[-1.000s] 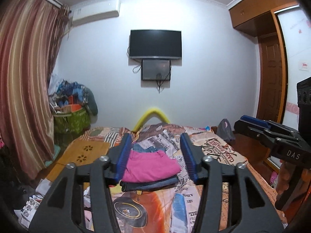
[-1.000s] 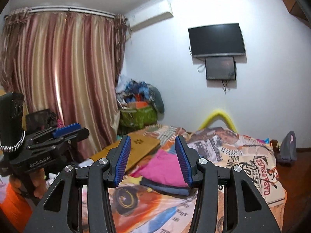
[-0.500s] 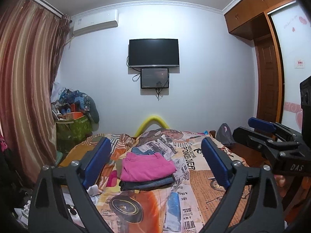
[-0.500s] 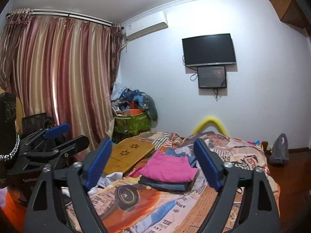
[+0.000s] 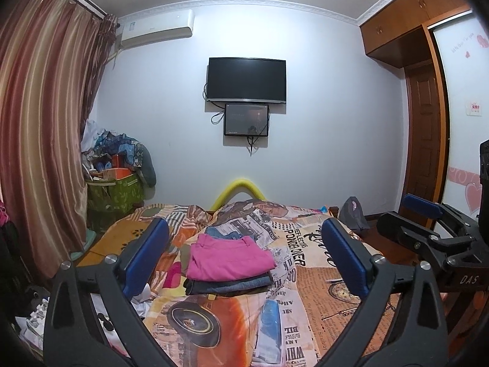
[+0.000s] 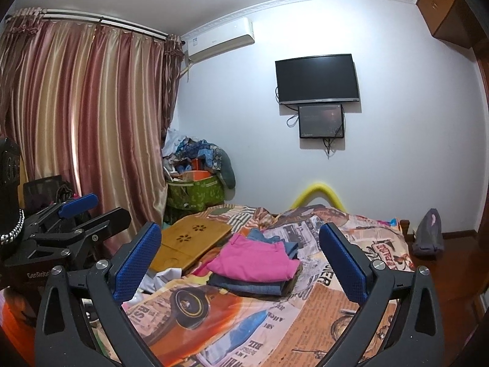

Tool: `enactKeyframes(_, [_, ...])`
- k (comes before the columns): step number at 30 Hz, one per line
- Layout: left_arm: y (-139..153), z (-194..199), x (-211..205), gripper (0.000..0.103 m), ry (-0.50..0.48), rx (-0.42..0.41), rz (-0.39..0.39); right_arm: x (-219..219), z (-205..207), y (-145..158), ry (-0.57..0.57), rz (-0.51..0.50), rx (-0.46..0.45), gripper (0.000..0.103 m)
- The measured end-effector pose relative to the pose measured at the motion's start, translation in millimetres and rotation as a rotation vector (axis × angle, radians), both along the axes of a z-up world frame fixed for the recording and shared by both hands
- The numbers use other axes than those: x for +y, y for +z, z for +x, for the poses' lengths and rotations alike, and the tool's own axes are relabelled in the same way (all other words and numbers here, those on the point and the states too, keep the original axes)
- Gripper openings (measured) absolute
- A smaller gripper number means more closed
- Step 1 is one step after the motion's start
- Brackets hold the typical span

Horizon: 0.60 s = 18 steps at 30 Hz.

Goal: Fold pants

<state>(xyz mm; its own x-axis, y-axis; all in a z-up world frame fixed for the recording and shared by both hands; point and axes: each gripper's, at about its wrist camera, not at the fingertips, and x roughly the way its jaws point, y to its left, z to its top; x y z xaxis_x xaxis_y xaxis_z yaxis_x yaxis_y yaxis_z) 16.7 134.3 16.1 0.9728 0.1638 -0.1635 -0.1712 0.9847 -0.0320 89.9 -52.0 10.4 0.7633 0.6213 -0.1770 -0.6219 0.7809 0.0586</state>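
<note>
We are seeing the folded pink pants (image 5: 227, 258) lying on a stack of folded denim jeans (image 5: 229, 286), resting on the newspaper-print bedspread (image 5: 308, 278); a bamboo lap tray (image 6: 191, 240) is sitting to their left.

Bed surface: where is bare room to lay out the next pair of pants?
Free: the printed bedspread right of the folded pink pants and the near stretch in front of the stack. Crowded: the left side, with the wooden lap tray and white crumpled cloth.
</note>
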Motion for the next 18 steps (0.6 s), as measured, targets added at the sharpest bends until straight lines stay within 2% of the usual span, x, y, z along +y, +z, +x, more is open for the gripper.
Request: enactKeyframes(18, [-7.7,6.8,-2.0,0.101,-0.009,0.019,-0.003,-4.8,-3.5,-0.8,-0.014,0.004,0.023,0.103])
